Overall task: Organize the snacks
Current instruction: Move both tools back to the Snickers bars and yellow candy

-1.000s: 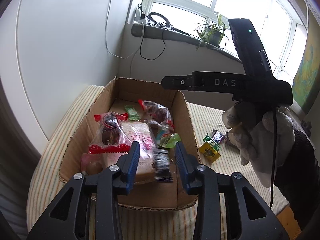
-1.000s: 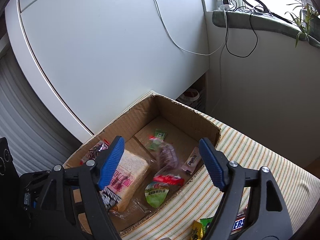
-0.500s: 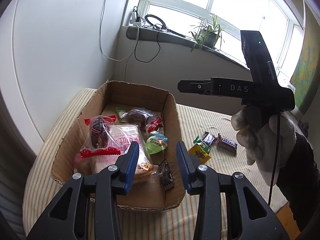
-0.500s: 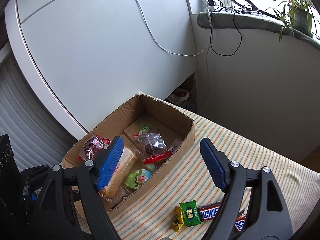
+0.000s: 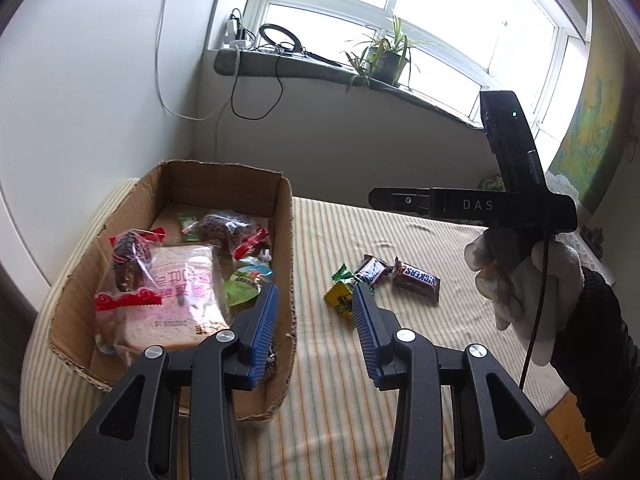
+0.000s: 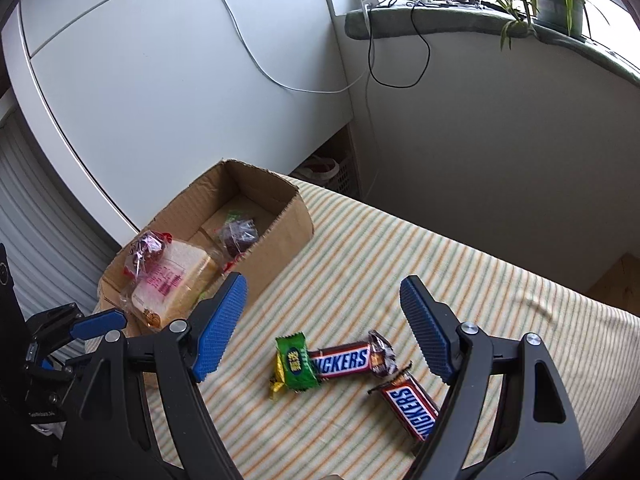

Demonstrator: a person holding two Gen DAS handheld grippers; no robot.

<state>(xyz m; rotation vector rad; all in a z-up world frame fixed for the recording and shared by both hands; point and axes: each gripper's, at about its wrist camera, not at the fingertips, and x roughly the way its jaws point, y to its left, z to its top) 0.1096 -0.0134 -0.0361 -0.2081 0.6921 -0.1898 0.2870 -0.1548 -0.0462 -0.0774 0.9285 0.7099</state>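
Change: both views now look further right than they did a second ago; we see the cardboard box (image 6: 224,236) slide toward the left and the loose sweets come between the right tool's fingers.
Left tool (image 5: 315,320): narrowly parted, nothing in it, hovering by the box's near right corner.
Right tool (image 6: 322,328): wide apart, empty, held above the loose sweets by a gloved hand (image 5: 520,276).
Loose snacks: two Snickers bars (image 6: 344,360) (image 6: 412,404) and a green sweet (image 6: 295,362) lie bunched on the striped surface (image 6: 440,264), near the box but clear of it; a yellow sweet (image 6: 277,378) is tucked under the green one, we think, though only its edge shows.
Box contents: bagged bread (image 5: 180,296), a red-trimmed packet (image 5: 128,256) and smaller wrapped pieces already sit inside.
Handling: we judge the bars light and fairly firm, with slick foil wrappers that could skid.
Hold: we would pinch a bar across its short width at mid-length, not by the crimped ends, which crumple.
Small sweets: light and flat, so we expect the pads must come low to the cloth.
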